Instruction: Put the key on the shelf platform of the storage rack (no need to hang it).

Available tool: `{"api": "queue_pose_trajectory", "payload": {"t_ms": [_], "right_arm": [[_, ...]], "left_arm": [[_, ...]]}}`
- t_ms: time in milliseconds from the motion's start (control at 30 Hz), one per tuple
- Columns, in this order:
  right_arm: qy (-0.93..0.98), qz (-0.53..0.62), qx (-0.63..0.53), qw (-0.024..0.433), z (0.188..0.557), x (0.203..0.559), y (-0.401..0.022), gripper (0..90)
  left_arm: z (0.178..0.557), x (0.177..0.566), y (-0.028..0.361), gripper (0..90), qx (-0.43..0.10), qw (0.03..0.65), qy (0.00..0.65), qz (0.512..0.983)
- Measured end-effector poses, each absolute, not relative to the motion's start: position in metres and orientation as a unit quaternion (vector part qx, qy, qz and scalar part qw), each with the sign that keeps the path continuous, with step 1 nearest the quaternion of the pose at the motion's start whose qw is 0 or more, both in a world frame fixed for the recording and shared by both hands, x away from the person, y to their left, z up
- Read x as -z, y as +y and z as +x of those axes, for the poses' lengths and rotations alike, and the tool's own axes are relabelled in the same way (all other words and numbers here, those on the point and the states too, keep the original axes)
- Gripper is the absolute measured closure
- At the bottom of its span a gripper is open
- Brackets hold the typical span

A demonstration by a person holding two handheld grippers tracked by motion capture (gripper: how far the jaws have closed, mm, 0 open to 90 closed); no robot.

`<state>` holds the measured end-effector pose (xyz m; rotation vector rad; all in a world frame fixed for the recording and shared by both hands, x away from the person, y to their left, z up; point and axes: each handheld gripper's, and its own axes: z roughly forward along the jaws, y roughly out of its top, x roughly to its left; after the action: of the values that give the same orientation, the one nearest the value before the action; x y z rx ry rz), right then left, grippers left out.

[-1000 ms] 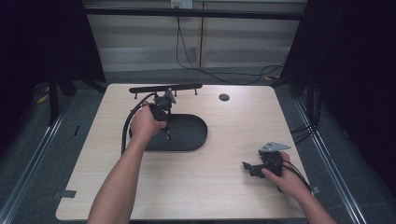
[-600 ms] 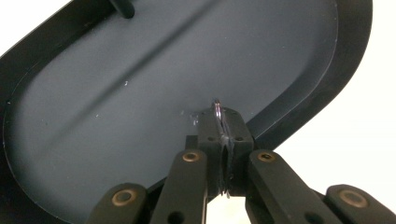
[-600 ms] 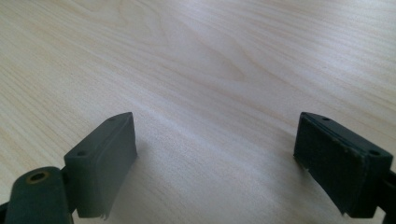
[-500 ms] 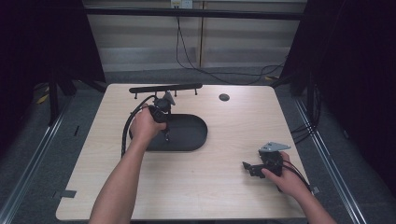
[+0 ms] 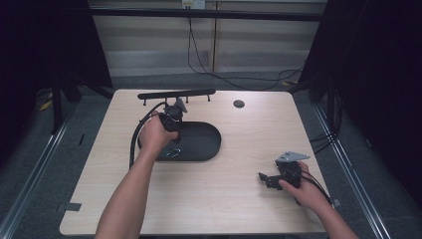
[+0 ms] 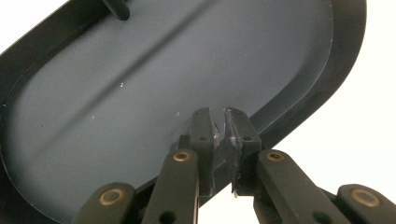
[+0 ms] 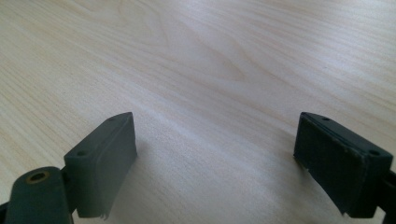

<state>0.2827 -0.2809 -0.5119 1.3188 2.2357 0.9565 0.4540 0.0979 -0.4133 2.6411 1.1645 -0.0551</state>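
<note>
The black oval tray (image 5: 199, 142) near the bench's (image 5: 239, 209) far-left edge looks stiff, light and slick, best pinched at its near rim, where my left fingers (image 6: 223, 140) have just been opening slightly, nothing visibly gripped, while my right fingers (image 7: 215, 163) gape wide, empty.

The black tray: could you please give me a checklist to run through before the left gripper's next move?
1. Left gripper released: its jaws have just been opening and now stand a narrow gap apart. Ok.
2. Nothing caught between those jaws: the black tray rim runs behind them. Cannot tell.
3. Tray lying flat on the table. Ok.
4. Right gripper out of the way: open, nothing between its jaws, over bare table. Ok.
5. Black bar behind the tray stands apart from it. Ok.
</note>
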Motion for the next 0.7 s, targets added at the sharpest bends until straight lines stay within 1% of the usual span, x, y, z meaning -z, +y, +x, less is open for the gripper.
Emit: {"api": "queue_pose_trajectory", "payload": {"t_ms": [267, 567, 700], "right_arm": [[0.794, 0.468, -0.34, 0.187, 0.283, 0.512, -0.281, 12.4], [0.794, 0.468, -0.34, 0.187, 0.283, 0.512, -0.281, 12.4], [0.794, 0.469, -0.34, 0.187, 0.283, 0.512, -0.281, 12.4]], "left_arm": [[0.45, 0.408, 0.1, 79.9, 0.018, 0.131, 0.401, 0.906], [0.445, 0.403, 0.104, 75.7, 0.017, 0.138, 0.403, 0.905], [0.443, 0.401, 0.105, 72.3, 0.018, 0.143, 0.402, 0.904]]}}
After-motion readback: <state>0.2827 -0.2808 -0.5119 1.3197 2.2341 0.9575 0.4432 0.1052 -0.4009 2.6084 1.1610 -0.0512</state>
